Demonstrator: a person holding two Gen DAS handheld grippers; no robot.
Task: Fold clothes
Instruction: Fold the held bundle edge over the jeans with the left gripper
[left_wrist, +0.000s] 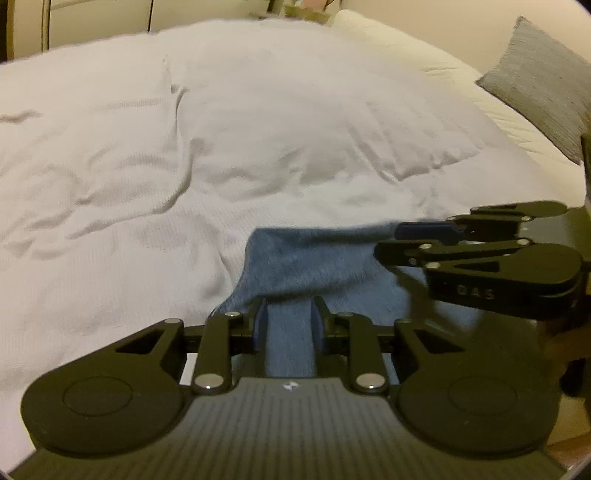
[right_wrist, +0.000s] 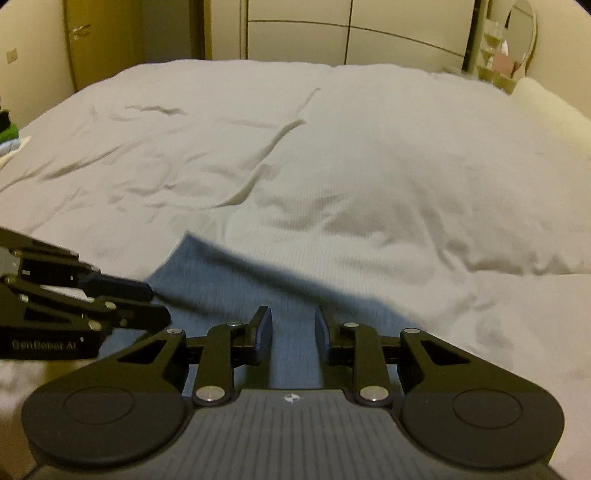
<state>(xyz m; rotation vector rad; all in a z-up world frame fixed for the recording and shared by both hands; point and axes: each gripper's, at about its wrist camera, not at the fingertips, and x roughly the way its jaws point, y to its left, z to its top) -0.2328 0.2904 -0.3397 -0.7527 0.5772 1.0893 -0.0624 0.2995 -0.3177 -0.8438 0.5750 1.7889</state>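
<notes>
The left black two-finger gripper (left_wrist: 289, 301) had its blue-padded fingers parted by a moderate gap, with the blue knitted cloth garment (left_wrist: 314, 266) showing between them; the pads did not press the fabric in its own wrist view. In the right wrist view this same gripper (right_wrist: 157, 301) entered from the left edge, its fingers stacked one above the other with a slim gap between their tips, just over the garment's left border.

The right black two-finger gripper (right_wrist: 291, 314) likewise stood apart at the fingers, the blue garment (right_wrist: 258, 291) lying in the gap and beyond it, nothing pinched. From the left wrist view it (left_wrist: 389, 242) reached in from the right, tips at the garment's far right corner; whether they touched the cloth could not be told through the blur.

The garment lay on the near part of the wrinkled white ribbed bed cover (left_wrist: 258, 129), spread forward from both grippers, its far edge blurred. A grey textured cushion (left_wrist: 543, 85) sat at the far right beside a cream pillow (left_wrist: 388, 40). Beyond the bed stood cream wardrobe doors (right_wrist: 351, 33) and an oval mirror (right_wrist: 521, 26).
</notes>
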